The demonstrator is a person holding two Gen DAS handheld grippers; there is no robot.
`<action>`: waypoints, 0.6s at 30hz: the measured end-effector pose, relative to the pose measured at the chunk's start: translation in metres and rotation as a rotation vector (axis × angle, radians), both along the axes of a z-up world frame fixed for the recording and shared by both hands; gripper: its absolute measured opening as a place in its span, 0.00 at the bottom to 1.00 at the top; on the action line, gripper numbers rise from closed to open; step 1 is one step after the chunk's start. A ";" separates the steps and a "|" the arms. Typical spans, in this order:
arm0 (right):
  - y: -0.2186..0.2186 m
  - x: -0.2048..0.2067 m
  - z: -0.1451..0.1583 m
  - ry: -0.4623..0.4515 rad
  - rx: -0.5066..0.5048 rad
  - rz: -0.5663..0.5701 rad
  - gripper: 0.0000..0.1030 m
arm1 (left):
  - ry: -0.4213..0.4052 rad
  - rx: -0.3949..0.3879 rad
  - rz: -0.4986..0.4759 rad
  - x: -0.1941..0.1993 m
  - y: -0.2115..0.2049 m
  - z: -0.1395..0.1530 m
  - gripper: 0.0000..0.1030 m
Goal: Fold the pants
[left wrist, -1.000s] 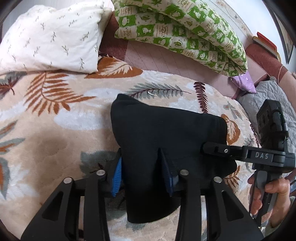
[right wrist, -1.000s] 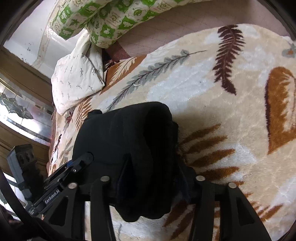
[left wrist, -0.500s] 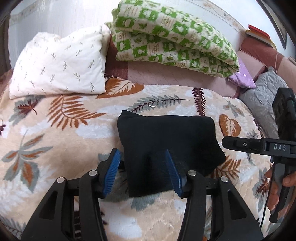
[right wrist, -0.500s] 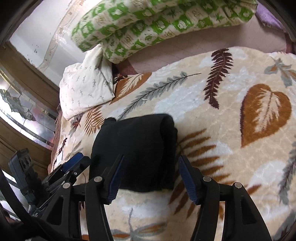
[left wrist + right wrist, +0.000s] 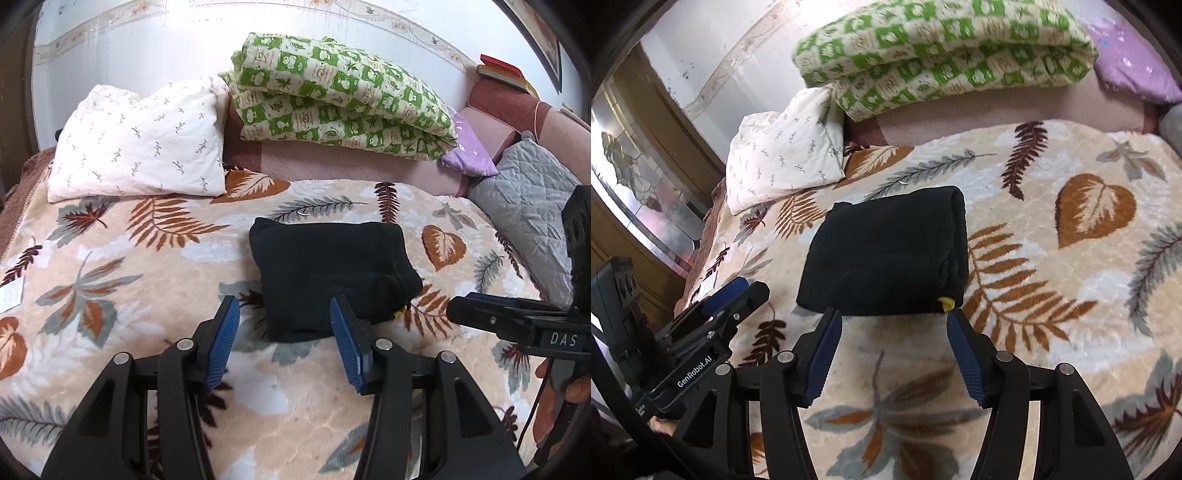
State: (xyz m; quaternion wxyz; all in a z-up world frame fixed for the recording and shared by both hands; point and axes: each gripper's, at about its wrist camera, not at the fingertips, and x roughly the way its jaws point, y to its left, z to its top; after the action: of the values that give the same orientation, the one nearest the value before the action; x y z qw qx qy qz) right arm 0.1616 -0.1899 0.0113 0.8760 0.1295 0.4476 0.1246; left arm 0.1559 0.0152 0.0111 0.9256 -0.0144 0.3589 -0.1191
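Observation:
The black pants [image 5: 328,273] lie folded into a compact rectangle on the leaf-patterned blanket [image 5: 147,280]; they also show in the right wrist view [image 5: 886,254], with a small yellow tag at the near right corner. My left gripper [image 5: 284,325] is open and empty, just short of the bundle's near edge. My right gripper [image 5: 894,328] is open and empty, also just in front of the bundle. Each gripper appears in the other's view, the right [image 5: 517,325] and the left [image 5: 713,317].
A white leaf-print pillow [image 5: 140,147] and a folded green-checked quilt [image 5: 340,99] lie at the head of the bed. A purple cushion [image 5: 469,147] and grey quilted cushion [image 5: 528,195] sit at the right. A wooden cabinet with glass [image 5: 635,177] stands left.
Both grippers let go of the folded pants, opened wide and drew back toward me. The bundle stays lying on the blanket.

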 end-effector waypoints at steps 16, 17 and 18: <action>0.028 -0.058 -0.001 -0.038 -0.128 0.006 0.67 | 0.023 0.012 0.034 -0.062 0.016 -0.008 0.60; 0.030 -0.065 0.000 -0.050 -0.139 0.003 0.70 | 0.016 0.010 0.039 -0.066 0.017 -0.007 0.63; 0.031 -0.070 0.001 -0.058 -0.145 0.004 0.73 | 0.003 0.012 0.041 -0.072 0.016 -0.005 0.64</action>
State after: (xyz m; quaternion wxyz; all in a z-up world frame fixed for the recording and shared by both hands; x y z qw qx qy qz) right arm 0.0919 -0.1591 0.0119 0.8954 0.0611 0.4302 0.0975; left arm 0.0839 0.0316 0.0059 0.9274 -0.0162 0.3607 -0.0979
